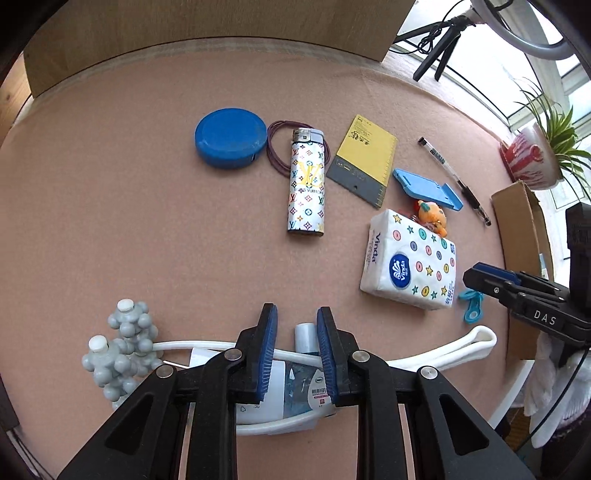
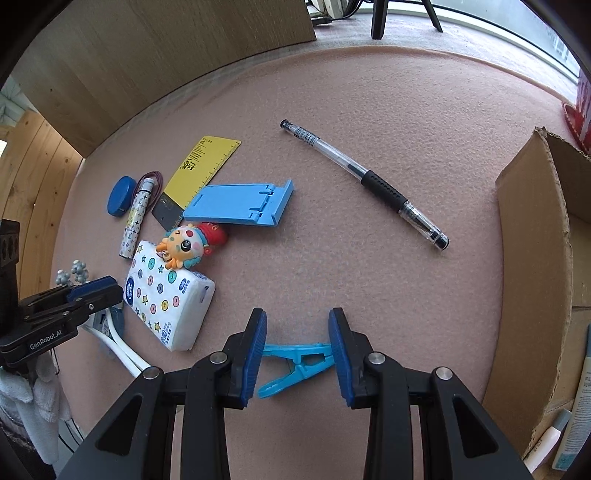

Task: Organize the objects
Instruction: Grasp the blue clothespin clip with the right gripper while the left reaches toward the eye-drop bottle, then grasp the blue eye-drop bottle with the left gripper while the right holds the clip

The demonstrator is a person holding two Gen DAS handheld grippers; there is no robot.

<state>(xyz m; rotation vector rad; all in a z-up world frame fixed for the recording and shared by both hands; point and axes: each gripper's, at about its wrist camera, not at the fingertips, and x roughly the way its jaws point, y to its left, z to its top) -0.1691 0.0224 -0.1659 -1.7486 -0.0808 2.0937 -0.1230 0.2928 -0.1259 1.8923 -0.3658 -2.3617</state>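
Note:
My left gripper (image 1: 296, 317) is open above a white basket (image 1: 461, 349) at the table's near edge; a small clear bottle (image 1: 304, 338) lies in the basket between the fingers, not gripped. My right gripper (image 2: 297, 325) is open, its fingers on either side of a light blue clothes peg (image 2: 295, 363) lying on the pink mat. The peg also shows in the left wrist view (image 1: 472, 304). On the mat lie a tissue pack (image 2: 170, 295), a toy figure (image 2: 188, 243), a blue phone stand (image 2: 240, 203), a pen (image 2: 365, 181), a patterned lighter (image 1: 307, 188), a yellow ruler card (image 1: 365, 158) and a blue round case (image 1: 231, 137).
An open cardboard box (image 2: 532, 258) stands at the right with bottles inside. A grey beaded massager (image 1: 122, 347) sits by the basket's left end. A purple hair tie (image 1: 277, 147) lies under the lighter. A wooden board (image 1: 207, 26) lines the back; a potted plant (image 1: 535, 155) is at the far right.

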